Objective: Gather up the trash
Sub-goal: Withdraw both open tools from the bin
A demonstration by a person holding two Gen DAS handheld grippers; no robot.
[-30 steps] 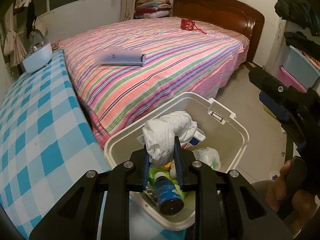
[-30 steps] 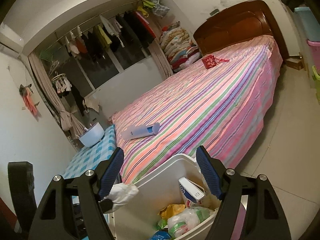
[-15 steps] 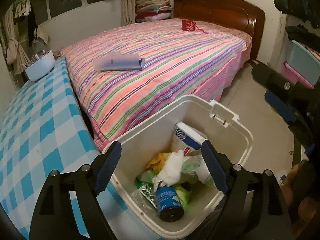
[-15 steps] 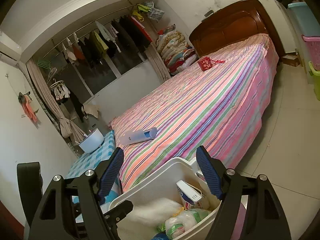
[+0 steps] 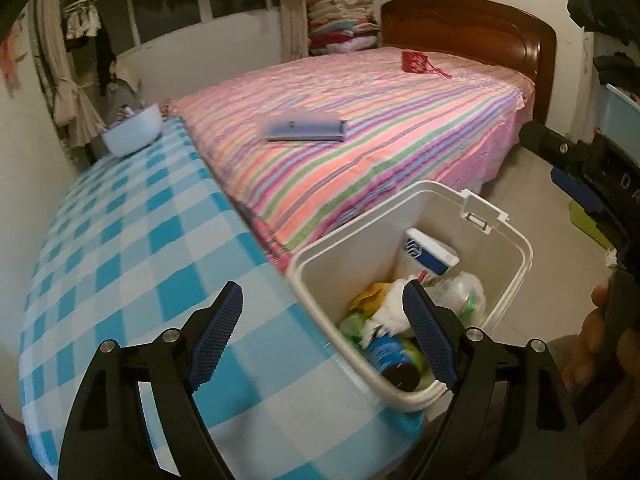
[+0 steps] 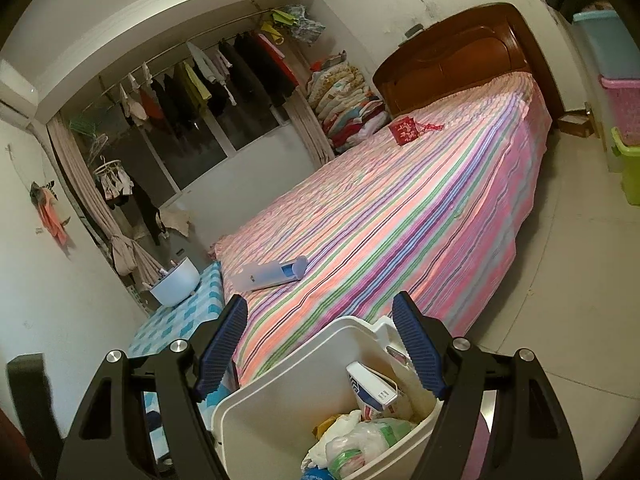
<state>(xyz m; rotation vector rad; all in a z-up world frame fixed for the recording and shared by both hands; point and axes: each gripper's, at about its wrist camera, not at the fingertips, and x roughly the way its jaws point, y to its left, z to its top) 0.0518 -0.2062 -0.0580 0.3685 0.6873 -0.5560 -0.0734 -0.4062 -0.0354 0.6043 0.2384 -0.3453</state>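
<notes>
A white trash bin (image 5: 348,264) stands between the checked table and the bed. It holds a crumpled white tissue (image 5: 386,312), a blue can (image 5: 390,360), a blue and white carton (image 5: 428,250) and a clear plastic bag (image 5: 460,288). My left gripper (image 5: 322,292) is open and empty, above the table's edge and the bin's near rim. My right gripper (image 6: 320,302) is open too, with nothing between its fingers, above the same bin (image 6: 280,364); the carton (image 6: 370,386) and bag (image 6: 360,444) show below it.
A blue and white box (image 5: 304,130) and a red pouch (image 5: 416,62) lie on the striped bed (image 6: 420,220). A pale blue bowl (image 5: 130,136) sits at the far end of the checked table (image 5: 120,260). Coloured storage boxes (image 6: 624,100) line the right wall; tiled floor lies beside the bed.
My left gripper went from shut on the crumpled white tissue to open, and the tissue dropped into the bin. The left gripper then shifted left towards the table. The right gripper barely moved.
</notes>
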